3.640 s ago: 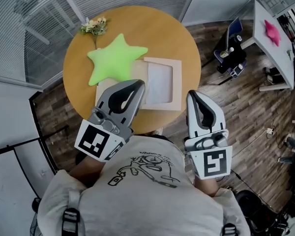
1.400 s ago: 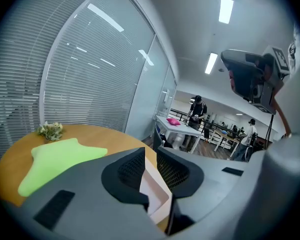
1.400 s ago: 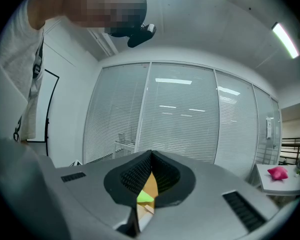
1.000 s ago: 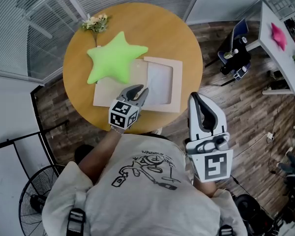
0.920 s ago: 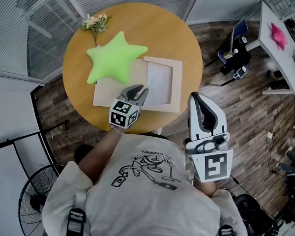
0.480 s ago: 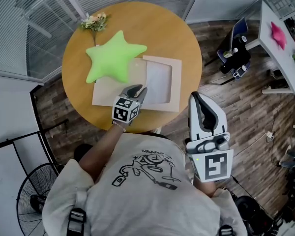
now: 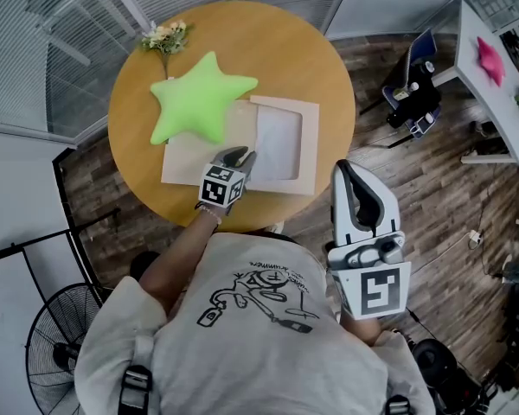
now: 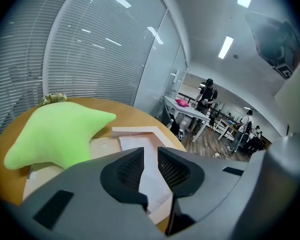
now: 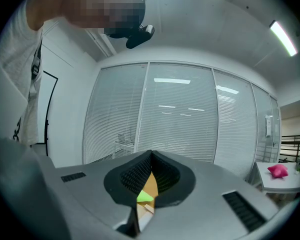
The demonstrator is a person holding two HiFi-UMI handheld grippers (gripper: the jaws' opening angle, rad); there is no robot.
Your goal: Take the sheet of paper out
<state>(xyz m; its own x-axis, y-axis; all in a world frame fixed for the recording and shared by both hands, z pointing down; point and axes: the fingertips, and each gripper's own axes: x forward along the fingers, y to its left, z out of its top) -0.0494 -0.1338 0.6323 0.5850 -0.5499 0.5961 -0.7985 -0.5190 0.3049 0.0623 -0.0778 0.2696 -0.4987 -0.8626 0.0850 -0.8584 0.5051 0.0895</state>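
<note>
A white sheet of paper point(image 7: 278, 143) lies inside a pale wooden frame point(image 7: 310, 150) on the round wooden table point(image 7: 277, 50). My left gripper point(image 7: 240, 154) hovers low over the frame's near left part, tilted downward. Its jaws stand a little apart with nothing pressed between them. In the left gripper view the left gripper point(image 8: 151, 156) points at the paper point(image 8: 135, 142), which shows through the gap, with the frame point(image 8: 140, 130) around it. My right gripper point(image 7: 344, 168) hangs off the table's near right edge, its jaws together and empty. The right gripper point(image 9: 151, 156) looks level at window blinds.
A green star pillow point(image 7: 199, 102) rests partly on the flat board point(image 7: 183, 164) left of the frame. A small flower bunch point(image 7: 163, 37) lies at the far left. A fan point(image 7: 52, 353), a wheeled black chair point(image 7: 411, 93) and a white desk point(image 7: 484, 59) stand around the table.
The left gripper has sunk toward the table and edged closer to the frame. Its jaw gap looks the same. The right gripper has not moved.
</note>
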